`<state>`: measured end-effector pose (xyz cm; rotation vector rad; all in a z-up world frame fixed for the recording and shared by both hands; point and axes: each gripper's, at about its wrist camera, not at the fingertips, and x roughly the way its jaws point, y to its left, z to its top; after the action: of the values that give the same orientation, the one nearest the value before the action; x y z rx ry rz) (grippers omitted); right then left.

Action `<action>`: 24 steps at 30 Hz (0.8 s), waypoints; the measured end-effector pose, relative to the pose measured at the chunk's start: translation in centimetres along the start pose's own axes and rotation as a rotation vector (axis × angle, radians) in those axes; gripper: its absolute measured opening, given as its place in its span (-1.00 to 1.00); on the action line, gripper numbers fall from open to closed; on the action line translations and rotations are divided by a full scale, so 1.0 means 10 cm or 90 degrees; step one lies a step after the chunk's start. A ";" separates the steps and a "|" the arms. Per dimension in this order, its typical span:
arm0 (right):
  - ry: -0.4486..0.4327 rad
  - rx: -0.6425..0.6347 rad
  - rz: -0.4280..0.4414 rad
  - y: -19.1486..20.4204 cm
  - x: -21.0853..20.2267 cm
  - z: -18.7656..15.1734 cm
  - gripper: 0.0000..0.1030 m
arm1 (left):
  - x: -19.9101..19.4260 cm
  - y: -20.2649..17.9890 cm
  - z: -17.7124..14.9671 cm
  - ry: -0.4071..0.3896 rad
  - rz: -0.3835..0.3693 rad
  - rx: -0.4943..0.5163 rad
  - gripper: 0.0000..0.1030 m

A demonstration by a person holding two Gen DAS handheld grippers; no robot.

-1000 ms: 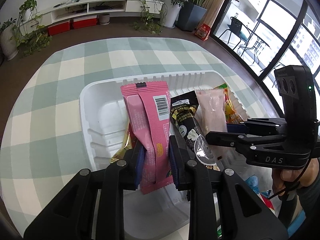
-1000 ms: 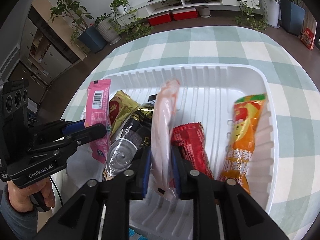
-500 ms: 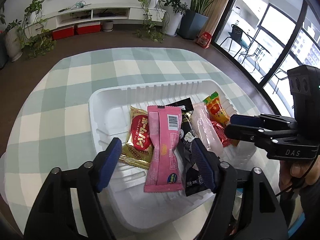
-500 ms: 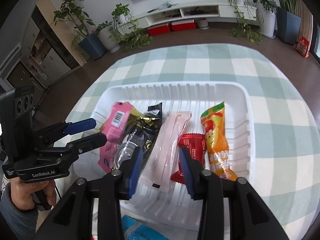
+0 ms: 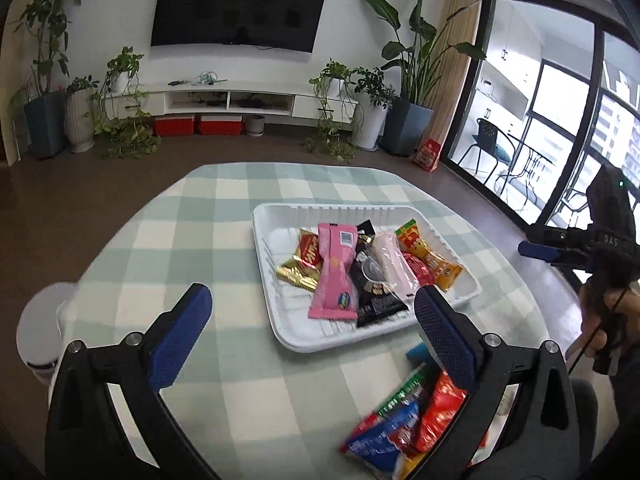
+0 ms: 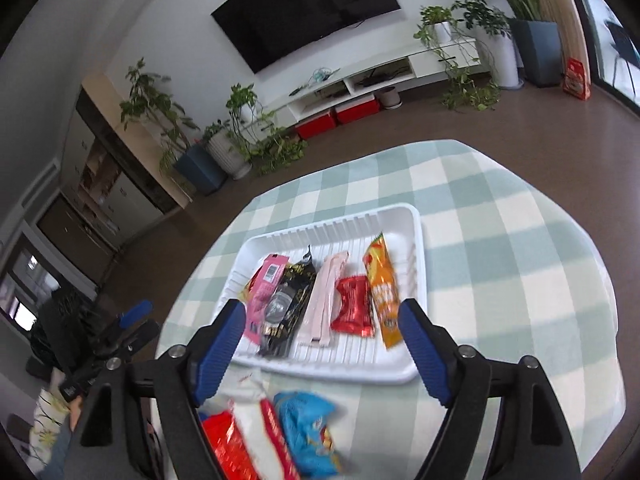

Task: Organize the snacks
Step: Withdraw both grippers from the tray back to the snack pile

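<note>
A white tray (image 5: 268, 248) on the checked table holds a row of snacks: a gold-red packet (image 5: 304, 260), a pink bar (image 5: 334, 272), a black packet (image 5: 374, 292), a pale pink pack (image 5: 394, 266), a red packet (image 5: 418, 270) and an orange packet (image 5: 430, 258). The tray (image 6: 418, 240) also shows in the right wrist view. My left gripper (image 5: 310, 320) is open and empty, raised well back from the tray. My right gripper (image 6: 320, 336) is open and empty, above the tray's near edge. A loose pile of snacks (image 5: 404, 424) lies on the table near me, also visible in the right wrist view (image 6: 280, 436).
The round table has a green-and-white checked cloth (image 5: 192, 248). A white round stool (image 5: 40, 320) stands at its left. The far room has a TV (image 5: 240, 4), a low cabinet and potted plants. A glass door (image 5: 560, 120) is at the right.
Both grippers let go of the pink bar and the pale pink pack, opened wide, and pulled back and up from the tray. Both snacks now lie flat in the tray.
</note>
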<state>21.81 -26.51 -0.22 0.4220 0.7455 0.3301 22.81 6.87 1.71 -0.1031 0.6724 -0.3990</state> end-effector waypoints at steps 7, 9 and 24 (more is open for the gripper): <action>-0.012 -0.019 -0.012 0.06 -0.36 -0.86 0.57 | -0.42 -0.13 -0.76 0.054 -0.049 -0.119 0.99; -0.006 -0.036 -0.026 0.13 -0.41 -1.14 0.57 | -0.46 -0.20 -0.99 0.070 -0.052 -0.143 0.99; -0.005 -0.089 -0.061 0.34 -0.50 -1.98 0.47 | -0.25 -0.78 -1.46 0.142 -0.028 -0.105 0.99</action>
<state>3.78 -20.74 -8.69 0.2545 0.7280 0.2885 9.32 1.20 -6.49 -0.2335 0.9240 -0.4008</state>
